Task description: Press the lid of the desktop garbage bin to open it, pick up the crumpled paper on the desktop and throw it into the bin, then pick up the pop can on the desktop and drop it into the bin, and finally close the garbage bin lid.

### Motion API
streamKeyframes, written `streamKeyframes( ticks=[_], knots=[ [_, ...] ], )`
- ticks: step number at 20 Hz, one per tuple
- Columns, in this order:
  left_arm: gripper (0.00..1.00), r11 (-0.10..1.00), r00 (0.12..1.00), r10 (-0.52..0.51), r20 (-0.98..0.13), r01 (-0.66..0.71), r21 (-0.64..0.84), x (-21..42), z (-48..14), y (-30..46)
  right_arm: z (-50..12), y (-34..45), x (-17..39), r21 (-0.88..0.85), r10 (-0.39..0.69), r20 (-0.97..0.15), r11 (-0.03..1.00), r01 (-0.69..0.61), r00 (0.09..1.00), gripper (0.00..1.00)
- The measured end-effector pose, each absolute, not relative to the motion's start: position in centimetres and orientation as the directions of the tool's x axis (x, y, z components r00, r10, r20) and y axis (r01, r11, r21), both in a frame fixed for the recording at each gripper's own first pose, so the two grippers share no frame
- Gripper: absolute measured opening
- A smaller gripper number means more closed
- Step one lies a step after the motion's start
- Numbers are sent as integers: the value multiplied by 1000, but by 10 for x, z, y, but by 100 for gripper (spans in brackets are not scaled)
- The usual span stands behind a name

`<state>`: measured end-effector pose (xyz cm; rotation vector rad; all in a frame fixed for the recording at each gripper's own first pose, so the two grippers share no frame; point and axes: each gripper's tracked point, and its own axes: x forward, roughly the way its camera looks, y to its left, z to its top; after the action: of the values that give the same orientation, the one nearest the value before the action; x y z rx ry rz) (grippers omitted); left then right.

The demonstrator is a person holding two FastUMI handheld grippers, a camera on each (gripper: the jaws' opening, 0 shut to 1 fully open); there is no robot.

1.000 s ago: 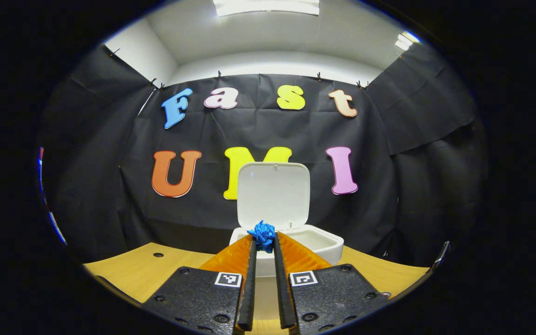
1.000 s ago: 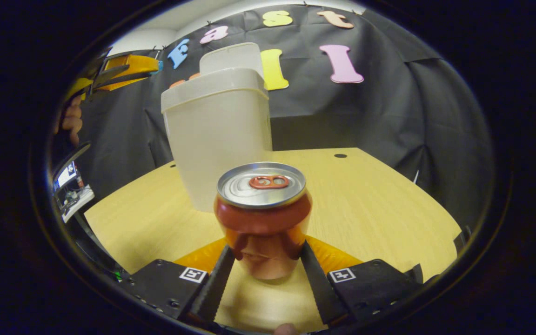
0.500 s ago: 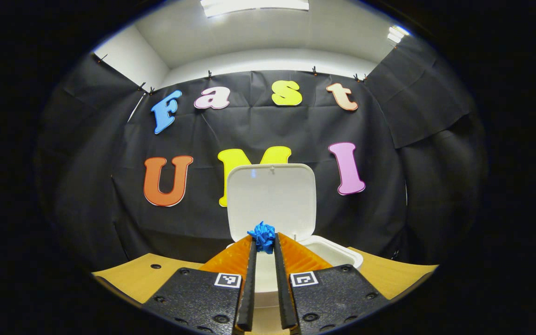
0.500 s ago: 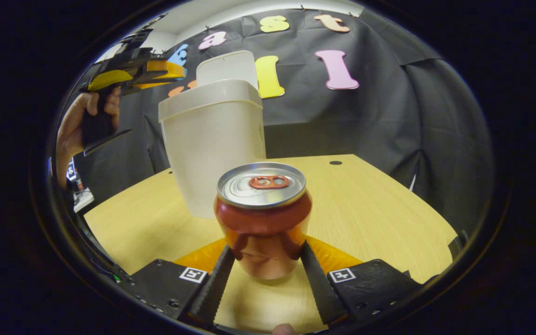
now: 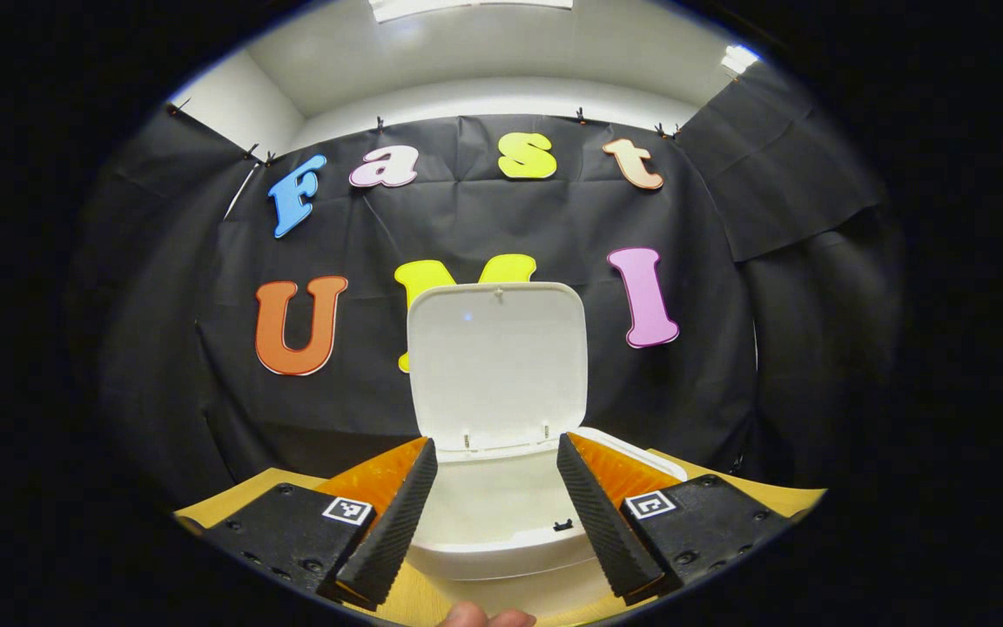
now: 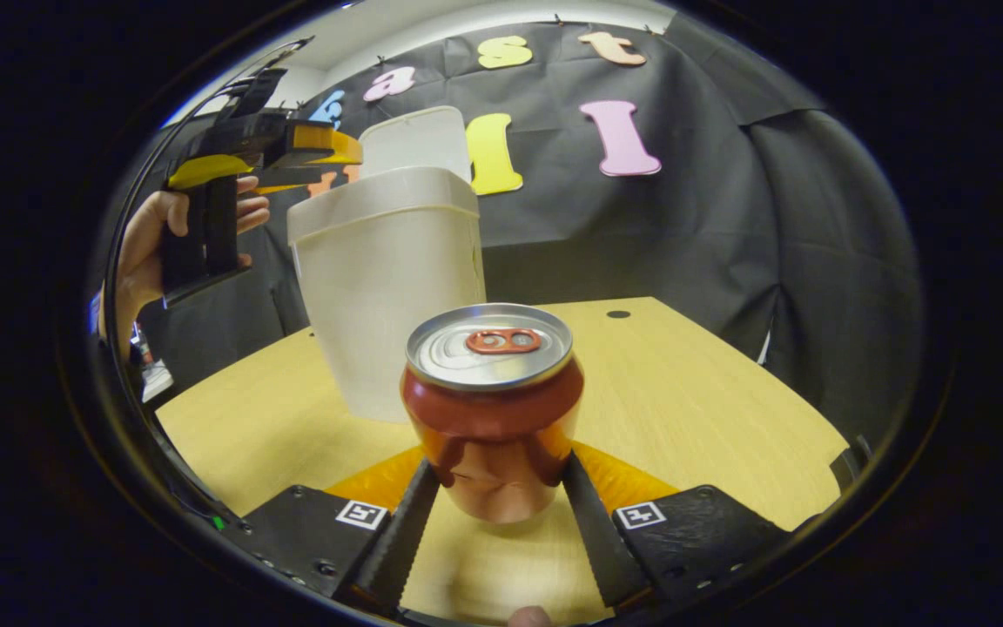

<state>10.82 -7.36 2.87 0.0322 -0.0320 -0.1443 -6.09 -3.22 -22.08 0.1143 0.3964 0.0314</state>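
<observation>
my left tongs [image 5: 496, 488] hang spread and empty over the open bin [image 5: 501, 522], lid [image 5: 497, 366] upright; paper unseen, likely inside. right tongs [image 6: 498, 501] clamp the pop can [image 6: 493, 409] beside the bin. next: lift can over the rim, release.

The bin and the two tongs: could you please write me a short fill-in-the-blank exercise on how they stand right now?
1. The bin's lid stands ____.
2. The right tongs are shut on the ____.
3. The left tongs, above the bin, are ____.
4. The can's pull tab faces ____.

Missing words: open; can; open; up
</observation>
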Motion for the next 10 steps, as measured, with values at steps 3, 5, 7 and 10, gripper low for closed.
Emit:
streamKeyframes(
  ticks=[3,5,7,10],
  knots=[
    [95,993,993,-114,23,113,33,106,27,-65,-206,-36,-58,106,43,-357,994,-6,933,80],
    [95,993,992,-121,20,121,18,104,26,-66,-194,-38,-56,95,35,-334,996,-4,942,80],
    [96,993,993,-119,17,119,17,103,26,-61,-181,-38,-53,94,39,-317,996,-9,948,80],
    [96,992,992,-125,26,125,1,93,29,-57,-157,-47,-47,70,13,-288,997,7,958,80]
  ],
)
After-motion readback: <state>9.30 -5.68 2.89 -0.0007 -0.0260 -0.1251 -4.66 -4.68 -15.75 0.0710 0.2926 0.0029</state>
